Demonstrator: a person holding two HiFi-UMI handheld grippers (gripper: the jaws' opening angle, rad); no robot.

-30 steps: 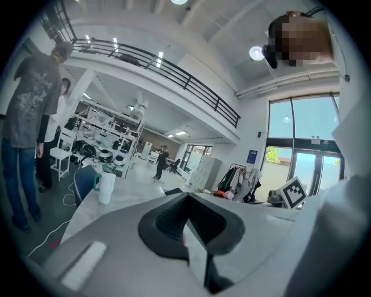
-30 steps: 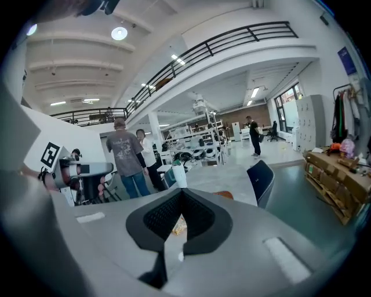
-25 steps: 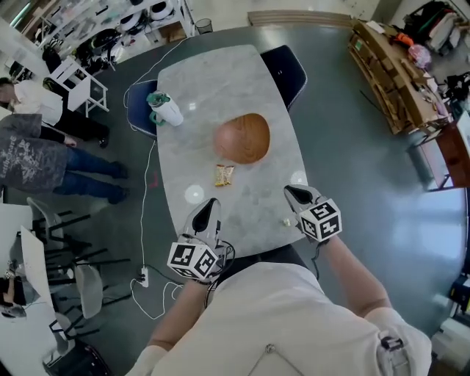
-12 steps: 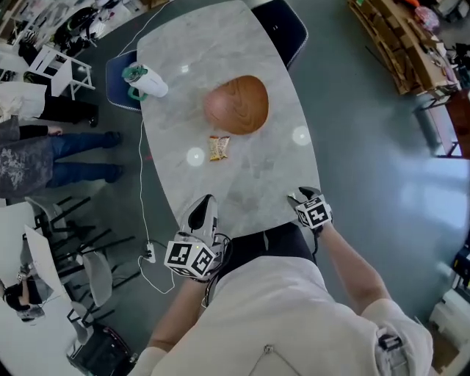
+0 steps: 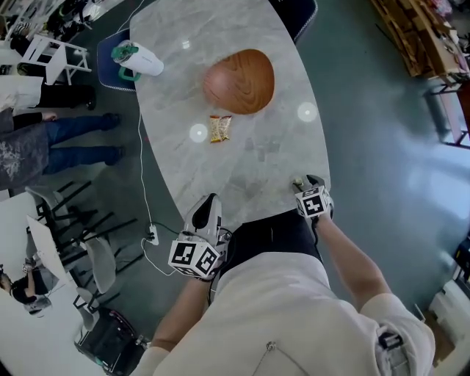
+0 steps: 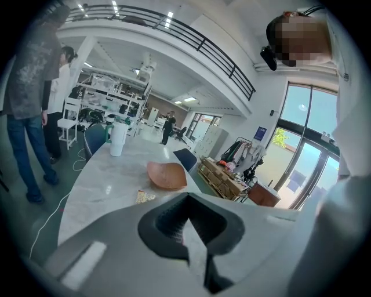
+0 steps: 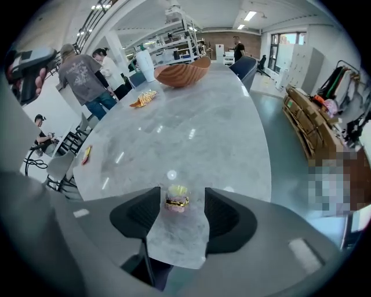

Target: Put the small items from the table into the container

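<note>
A small yellow-and-pink item (image 7: 177, 198) stands near the marble table's (image 5: 257, 158) near right edge, also seen as a speck (image 5: 297, 182) in the head view. My right gripper (image 7: 181, 212) points steeply down over it. Its jaws are opening, the item is between them, and the pads do not touch it. In the head view the right gripper (image 5: 307, 183) is at that corner. A snack packet (image 5: 219, 128) lies mid-table before the wooden bowl (image 5: 239, 81). My left gripper (image 5: 208, 204) hangs at the near left edge, jaws together (image 6: 186, 232) on nothing.
A white tumbler with a green lid (image 5: 139, 60) stands at the table's far left. Dark chairs (image 5: 297, 15) sit at the far end. People (image 5: 44, 139) stand left of the table, with a white cable (image 5: 143, 176) and chairs on the floor there.
My right gripper dropped to the table's near right edge and its jaws went from shut to wide around the small item. The left gripper sank a little.
</note>
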